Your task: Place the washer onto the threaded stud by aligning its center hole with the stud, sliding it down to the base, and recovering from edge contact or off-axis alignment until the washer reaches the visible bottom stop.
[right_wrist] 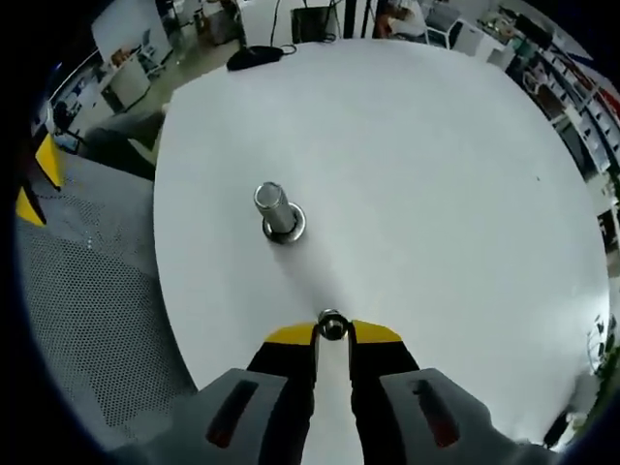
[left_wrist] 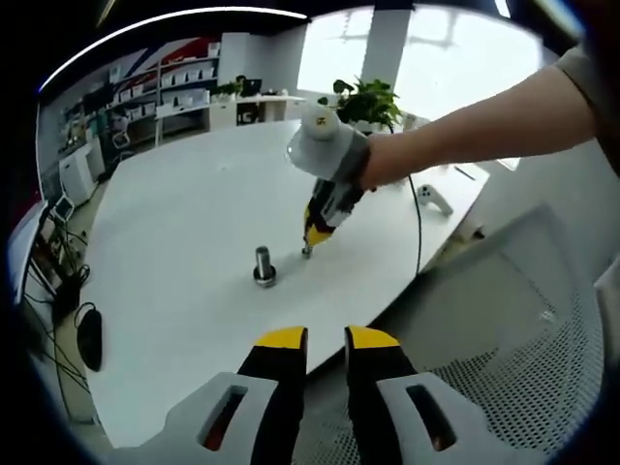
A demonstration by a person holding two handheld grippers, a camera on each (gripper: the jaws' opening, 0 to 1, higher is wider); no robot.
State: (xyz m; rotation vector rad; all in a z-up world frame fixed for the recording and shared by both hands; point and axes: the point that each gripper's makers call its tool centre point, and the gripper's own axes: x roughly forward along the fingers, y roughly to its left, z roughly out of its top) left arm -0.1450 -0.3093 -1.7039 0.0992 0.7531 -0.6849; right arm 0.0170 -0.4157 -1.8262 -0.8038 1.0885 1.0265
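White round counter (right_wrist: 436, 194) in an open office, bearing the upright threaded stud (right_wrist: 275, 209) on its base. The right claw (right_wrist: 332, 334), nearly closed, pinches the washer (right_wrist: 332, 325) at its tips, near the stud but not yet over it; alignment and descent remain. The left claw (left_wrist: 325, 339), slightly parted and empty, hangs off the counter's edge.

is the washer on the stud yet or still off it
Off. The washer is pinched at the tips of the right tongs, short of the upright stud on the white table.
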